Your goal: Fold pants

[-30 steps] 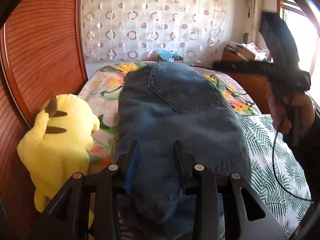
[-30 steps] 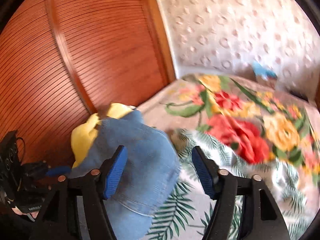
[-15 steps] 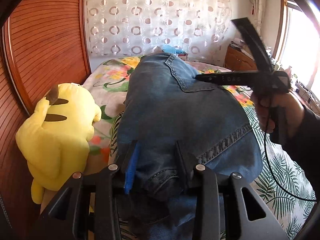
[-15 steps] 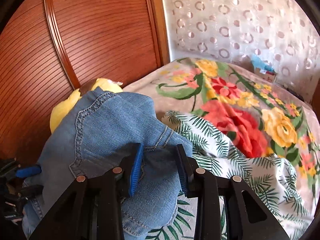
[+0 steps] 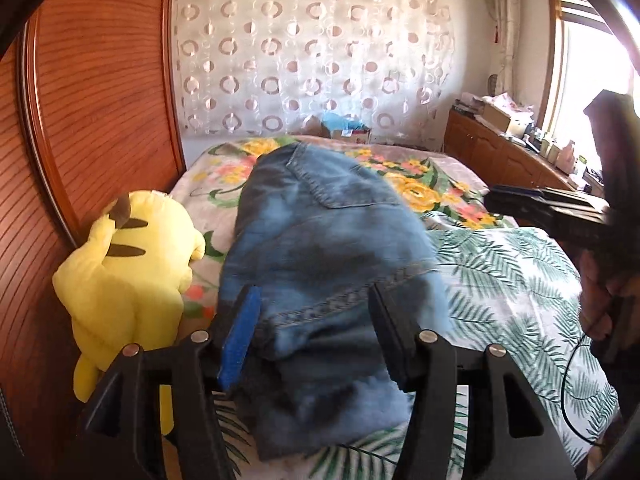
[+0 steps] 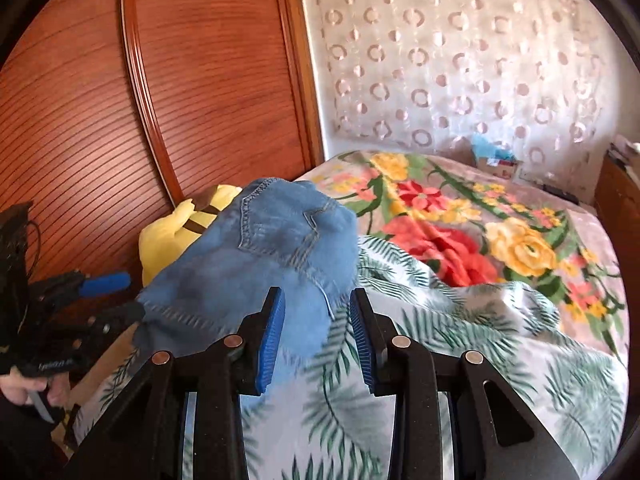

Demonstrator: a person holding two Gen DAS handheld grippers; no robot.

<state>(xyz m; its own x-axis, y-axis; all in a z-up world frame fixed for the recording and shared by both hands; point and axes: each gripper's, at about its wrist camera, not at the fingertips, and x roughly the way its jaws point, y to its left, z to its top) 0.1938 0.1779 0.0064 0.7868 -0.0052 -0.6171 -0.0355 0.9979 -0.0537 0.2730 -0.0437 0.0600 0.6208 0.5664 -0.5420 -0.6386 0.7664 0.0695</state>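
Jeans [image 5: 320, 248] folded in a heap on a bed [image 5: 520, 280], beside a yellow plush toy [image 5: 132, 268].
Left gripper [image 5: 316, 320] has just been opening; its jaws straddle the denim's near edge, released. Right gripper [image 6: 316, 336] stands part-open, gripping nothing, the jeans just beyond its fingertips.

Pants [image 5: 320, 240]: blue denim cloth, matt, faded in patches, seams stitched. Plush toy [image 5: 132, 264]: yellow soft pile. Bedcover [image 6: 460, 232]: floral cloth, slightly fuzzy; leaf-printed sheet [image 6: 440, 320]: smooth cloth. Wardrobe panel [image 6: 200, 80]: ribbed reddish wood, glossy varnish. Curtain [image 5: 312, 60]: sheer cloth, satiny rings. Left gripper [image 5: 316, 332]: matt black plastic, metal screws.
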